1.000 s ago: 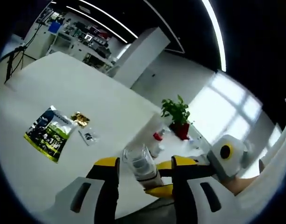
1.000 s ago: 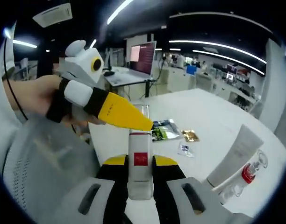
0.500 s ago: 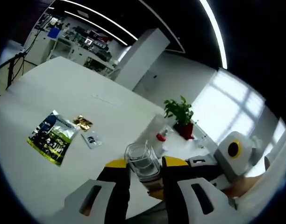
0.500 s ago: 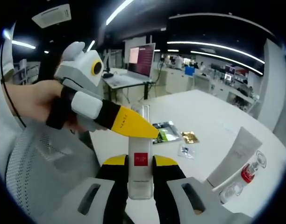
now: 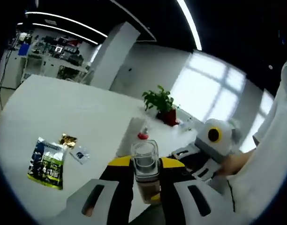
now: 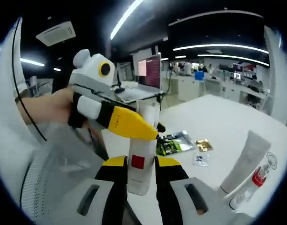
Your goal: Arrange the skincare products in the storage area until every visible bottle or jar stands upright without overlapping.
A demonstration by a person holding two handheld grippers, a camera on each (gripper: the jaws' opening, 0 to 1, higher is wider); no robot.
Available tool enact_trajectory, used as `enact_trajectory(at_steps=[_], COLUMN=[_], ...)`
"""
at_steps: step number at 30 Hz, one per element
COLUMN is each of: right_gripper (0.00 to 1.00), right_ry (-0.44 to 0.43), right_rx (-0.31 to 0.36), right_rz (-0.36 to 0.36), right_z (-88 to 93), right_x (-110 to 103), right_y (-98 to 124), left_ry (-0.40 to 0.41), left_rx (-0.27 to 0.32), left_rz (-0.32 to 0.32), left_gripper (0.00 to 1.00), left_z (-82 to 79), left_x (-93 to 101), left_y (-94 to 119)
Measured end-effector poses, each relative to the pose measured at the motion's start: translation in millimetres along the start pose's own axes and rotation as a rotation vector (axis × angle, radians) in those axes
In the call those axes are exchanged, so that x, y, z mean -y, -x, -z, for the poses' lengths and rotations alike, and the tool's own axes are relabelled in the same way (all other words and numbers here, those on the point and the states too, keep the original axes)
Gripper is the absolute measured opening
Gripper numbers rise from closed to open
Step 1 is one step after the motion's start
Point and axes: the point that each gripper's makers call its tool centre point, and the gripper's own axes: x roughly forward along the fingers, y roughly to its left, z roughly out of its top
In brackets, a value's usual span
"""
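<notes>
A pale bottle (image 6: 138, 166) with a red label and a clear cap (image 5: 146, 164) is held off the table by both grippers. My right gripper (image 6: 139, 161) is shut on its lower body. My left gripper (image 5: 146, 165) is shut on the clear cap; in the right gripper view it (image 6: 150, 129) comes in from the left, held by a hand. On the white table (image 5: 64, 108) a white tube (image 6: 244, 161) lies flat, with a small clear bottle with a red cap (image 6: 258, 180) on its side next to it. The left gripper view shows this tube (image 5: 129, 136) and red-capped bottle (image 5: 142, 136) behind the held bottle.
A green packet (image 5: 46, 161), a gold sachet (image 5: 66, 139) and a small clear sachet (image 5: 79, 153) lie on the table's left part. A plant in a red pot (image 5: 161, 105) stands at the far edge. A laptop (image 6: 150, 70) sits on a desk behind.
My left gripper's jaws, open around the bottle's cap a second ago, have closed on it. The right gripper keeps its hold. Both views have shifted with the hands.
</notes>
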Motion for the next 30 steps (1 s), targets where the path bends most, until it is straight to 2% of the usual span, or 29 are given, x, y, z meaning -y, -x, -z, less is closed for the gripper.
enact_trajectory(at_steps=[1,6,9,13,15,18,20,30], right_gripper=[0.23,0.23,0.24,0.29,0.29,0.24,0.23,0.20], right_ry=[0.013,0.086,0.109,0.124,0.139,0.178,0.187,0.141], right_rx=[0.005,0.022,0.027,0.036,0.038,0.031,0.028,0.047], right_rz=[-0.043,-0.146,-0.201,-0.251,-0.271,-0.342,-0.347,-0.316], right_z=[-4.2,-18.1,-23.4,-30.4,-33.3,-35.2,-35.8,-38.6], right_x=[-5.0,-15.3,-20.0,-24.1,-26.1,-37.8,-39.1,-36.2], right_y=[1.5,8.6,13.8,18.6,19.9,21.9,21.6,21.4], left_ry=[-0.022,-0.177,-0.211,-0.254,-0.289,-0.352,-0.391,-0.425], left_rx=[-0.016,-0.089,-0.083,-0.083,-0.097,-0.128,-0.145,-0.146], left_rz=[0.028,0.123,0.196,0.300,0.323,0.375,0.398,0.407], left_gripper=[0.15,0.14,0.14,0.14,0.14,0.14,0.14,0.15], left_z=[-1.6,-4.7,-13.3,-19.7,-20.5,-19.1,-18.1,-18.6], left_x=[3.9,20.7,42.4,66.2,66.4,75.3,78.2,78.3], left_y=[1.6,6.6,8.0,9.6,10.2,12.0,13.0,12.5])
